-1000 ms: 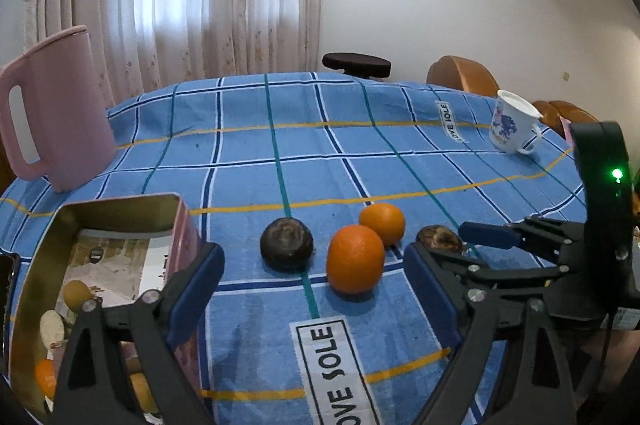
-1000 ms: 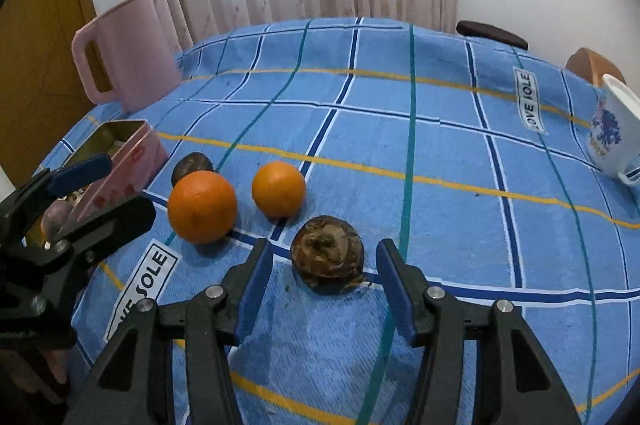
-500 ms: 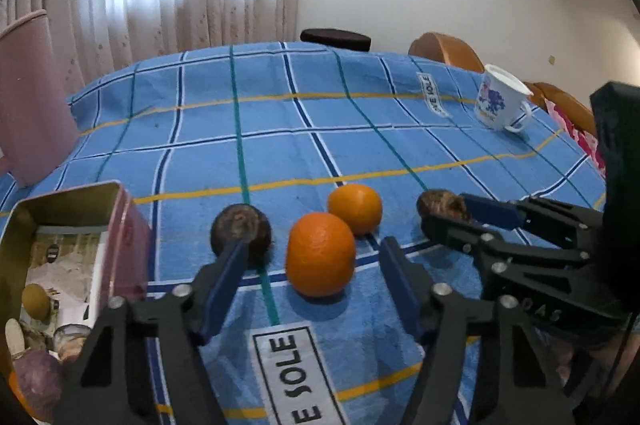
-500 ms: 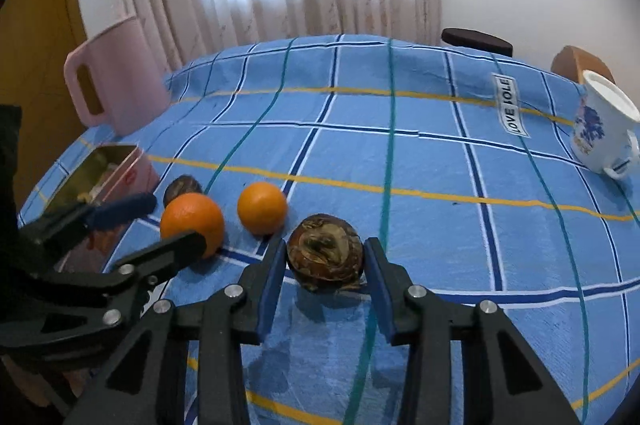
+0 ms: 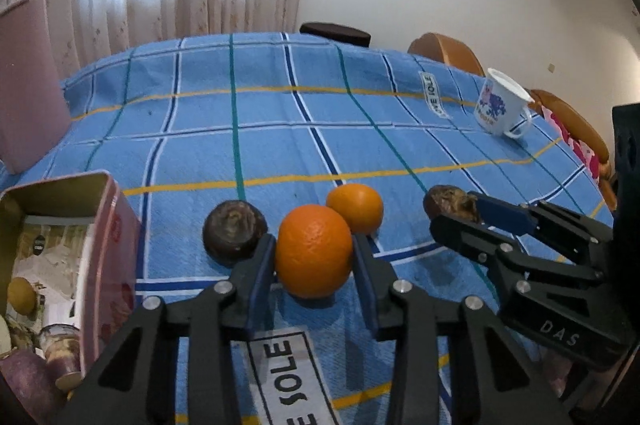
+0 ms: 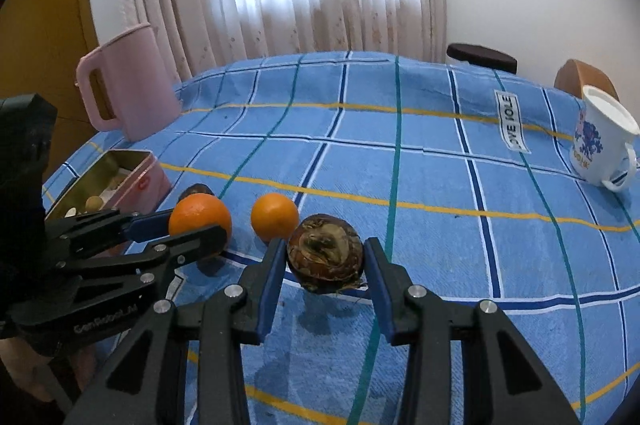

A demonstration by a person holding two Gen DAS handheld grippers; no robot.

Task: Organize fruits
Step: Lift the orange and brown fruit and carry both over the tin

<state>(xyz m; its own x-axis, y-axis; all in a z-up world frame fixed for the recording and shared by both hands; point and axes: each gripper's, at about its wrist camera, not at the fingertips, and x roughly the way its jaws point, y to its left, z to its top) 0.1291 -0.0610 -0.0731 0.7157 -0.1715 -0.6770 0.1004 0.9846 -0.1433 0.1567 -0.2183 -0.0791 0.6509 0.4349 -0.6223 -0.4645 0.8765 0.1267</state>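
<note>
My left claw grips the big orange on the table; right claw grips a brown fruit. Small orange & other brown fruit untouched; tin holds some bits already, so approx. halfway.

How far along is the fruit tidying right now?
Partway. The tin already holds some small items. In hand: the left gripper closes around the big orange, the right gripper around a brown fruit. The small orange and dark fruit wait on the tablecloth.
</note>
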